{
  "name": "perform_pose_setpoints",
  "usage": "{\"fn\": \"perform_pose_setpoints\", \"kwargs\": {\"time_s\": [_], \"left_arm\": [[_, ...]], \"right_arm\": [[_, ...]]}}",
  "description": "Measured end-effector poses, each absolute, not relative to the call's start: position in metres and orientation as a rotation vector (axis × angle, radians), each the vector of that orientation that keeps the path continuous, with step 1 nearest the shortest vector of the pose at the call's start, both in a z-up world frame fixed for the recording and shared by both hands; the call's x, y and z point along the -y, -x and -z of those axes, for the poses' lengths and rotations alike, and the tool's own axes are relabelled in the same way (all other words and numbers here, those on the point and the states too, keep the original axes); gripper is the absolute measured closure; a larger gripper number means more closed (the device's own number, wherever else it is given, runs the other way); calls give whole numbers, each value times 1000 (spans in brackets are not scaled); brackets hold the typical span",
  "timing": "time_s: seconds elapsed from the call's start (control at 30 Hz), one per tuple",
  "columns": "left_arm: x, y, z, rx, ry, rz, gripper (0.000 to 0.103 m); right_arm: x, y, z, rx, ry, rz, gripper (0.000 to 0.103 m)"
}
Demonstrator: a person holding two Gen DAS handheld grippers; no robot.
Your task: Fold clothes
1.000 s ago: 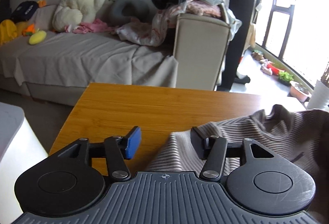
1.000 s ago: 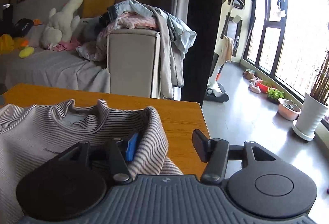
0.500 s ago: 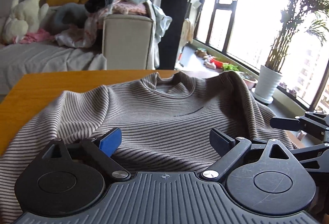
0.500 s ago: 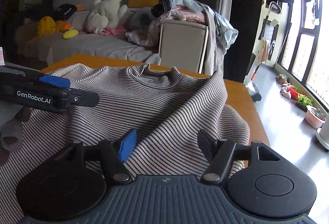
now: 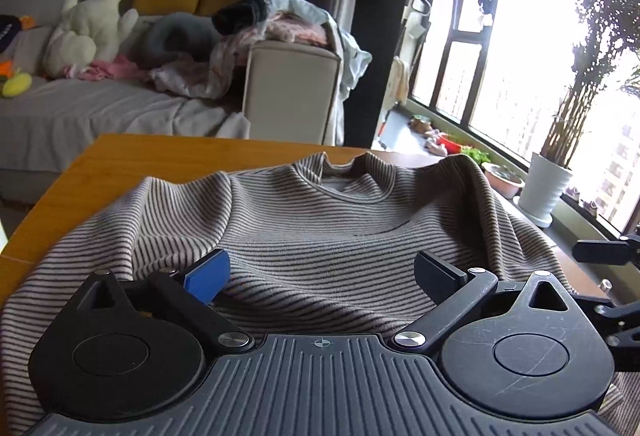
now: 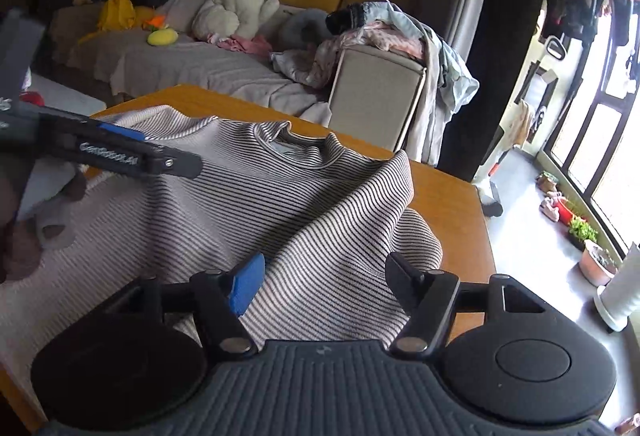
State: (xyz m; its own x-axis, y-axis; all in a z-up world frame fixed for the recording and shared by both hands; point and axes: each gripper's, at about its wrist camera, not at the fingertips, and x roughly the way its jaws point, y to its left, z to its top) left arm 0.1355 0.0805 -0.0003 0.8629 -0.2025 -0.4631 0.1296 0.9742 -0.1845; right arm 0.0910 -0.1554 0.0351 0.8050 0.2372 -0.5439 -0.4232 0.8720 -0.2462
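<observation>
sweater (image 5: 320,236) hem hidden behind gripper bodies

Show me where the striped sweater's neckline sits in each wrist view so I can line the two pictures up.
Left wrist view: the neckline is just above centre, beyond the open left tool.
Right wrist view: the neckline is upper centre-left, well beyond the open right tool.
Shared landmark: the beige sofa armrest piled with clothes, behind the wooden table.

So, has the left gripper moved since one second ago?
Yes. The left gripper then pointed at the bare wooden table and the sofa; it has swung right and now hangs open over the striped sweater, facing the window.
</observation>
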Motion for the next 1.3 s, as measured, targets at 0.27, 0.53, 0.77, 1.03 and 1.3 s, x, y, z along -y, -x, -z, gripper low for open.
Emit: {"fn": "perform_pose_setpoints", "kwargs": {"time_s": [0.27, 0.53, 0.77, 1.03, 1.3], "left_arm": [[-88, -139, 1, -516, 196, 159, 1], [-87, -138, 1, -519, 199, 157, 0], [-91, -148, 3, -553, 236, 193, 0], [-98, -159, 3, -592, 239, 262, 0], [-92, -92, -10, -607, 49, 382, 0]], "right_arm": [[131, -40, -10, -625, 606, -510, 29], [176, -84, -51, -669, 344, -375, 92], [307, -147, -160, -417, -40, -6, 92], [273, -193, -193, -381, -83, -109, 93], [137, -248, -200, -384, -34, -433, 92]]}}
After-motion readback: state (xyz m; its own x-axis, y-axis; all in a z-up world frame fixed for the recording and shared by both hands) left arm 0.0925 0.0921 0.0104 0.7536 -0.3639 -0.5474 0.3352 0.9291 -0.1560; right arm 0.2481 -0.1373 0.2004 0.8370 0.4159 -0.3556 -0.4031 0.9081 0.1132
